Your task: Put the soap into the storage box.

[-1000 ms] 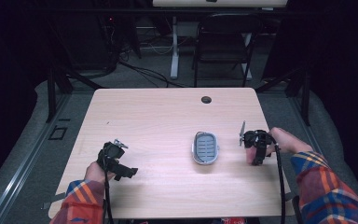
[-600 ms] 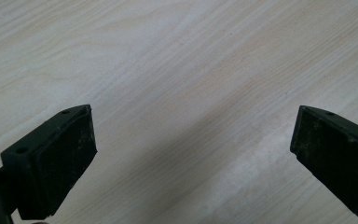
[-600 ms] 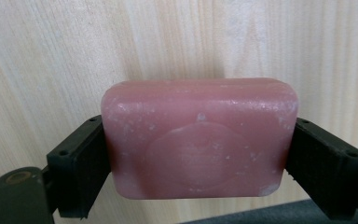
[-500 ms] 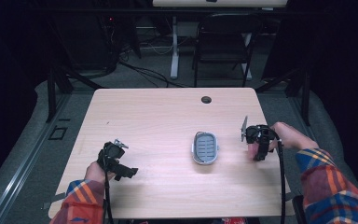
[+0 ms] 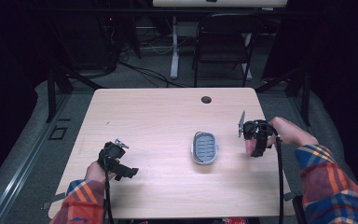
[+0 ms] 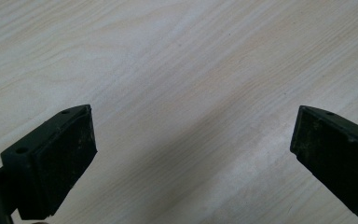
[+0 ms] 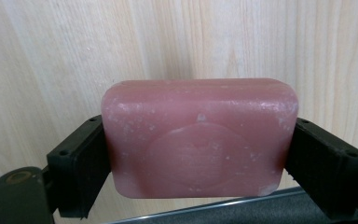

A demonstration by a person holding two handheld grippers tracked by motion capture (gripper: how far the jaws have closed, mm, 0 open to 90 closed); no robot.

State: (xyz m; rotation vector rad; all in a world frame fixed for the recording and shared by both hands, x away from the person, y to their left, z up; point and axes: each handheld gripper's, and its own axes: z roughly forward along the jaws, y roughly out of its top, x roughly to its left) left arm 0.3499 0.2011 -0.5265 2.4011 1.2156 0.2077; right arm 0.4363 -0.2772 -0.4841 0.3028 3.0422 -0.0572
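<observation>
Right tool [image 7: 198,154] clamps pink soap [image 7: 199,137] across its length.

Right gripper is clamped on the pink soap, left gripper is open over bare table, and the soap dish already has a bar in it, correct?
Not quite: the soap dish is empty, as the high view shows. The rest stands: the right gripper is shut on the pink soap, and the left gripper is open over bare table.

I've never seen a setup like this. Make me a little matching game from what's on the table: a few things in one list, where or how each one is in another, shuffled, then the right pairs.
Things:
1. pink soap bar
2. grey soap dish
3. left gripper
4. dark round hole

States:
A. empty, mid-table
B. clamped in the right gripper
C. near the table's far edge
D. open, nothing between its jaws

Pairs: 1-B, 2-A, 3-D, 4-C
</observation>
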